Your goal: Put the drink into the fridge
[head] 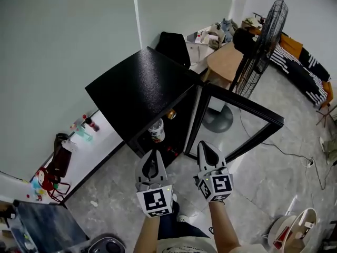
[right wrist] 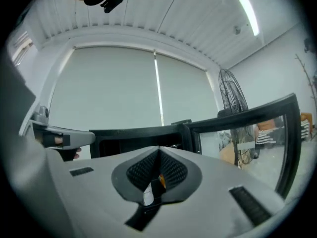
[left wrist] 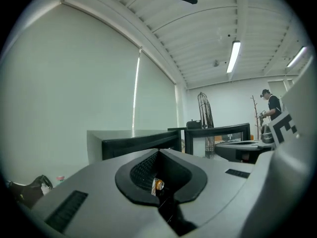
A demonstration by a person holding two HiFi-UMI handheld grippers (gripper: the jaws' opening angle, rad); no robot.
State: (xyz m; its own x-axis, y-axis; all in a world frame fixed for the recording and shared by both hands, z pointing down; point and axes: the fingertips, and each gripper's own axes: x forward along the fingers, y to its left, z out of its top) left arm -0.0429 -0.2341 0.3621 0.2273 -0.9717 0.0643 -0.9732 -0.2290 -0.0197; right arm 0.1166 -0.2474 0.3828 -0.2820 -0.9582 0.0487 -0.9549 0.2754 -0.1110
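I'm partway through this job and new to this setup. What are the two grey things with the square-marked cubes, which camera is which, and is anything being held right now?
There is no robot arm here. A person holds a pair of hand tongs in each hand: the left tongs and the right tongs. The marked cubes are part of them.

The wide picture comes from a camera on the person's head, looking steeply down. The other two come from cameras riding on each pair of tongs, looking along its jaws.

Ahead stands a black mini fridge with its glass door swung open. A white-labelled drink stands inside it.

Both tongs are shut and hold nothing. The small bits of colour in the hollow behind the jaw tips seem to be drinks in the fridge beyond.
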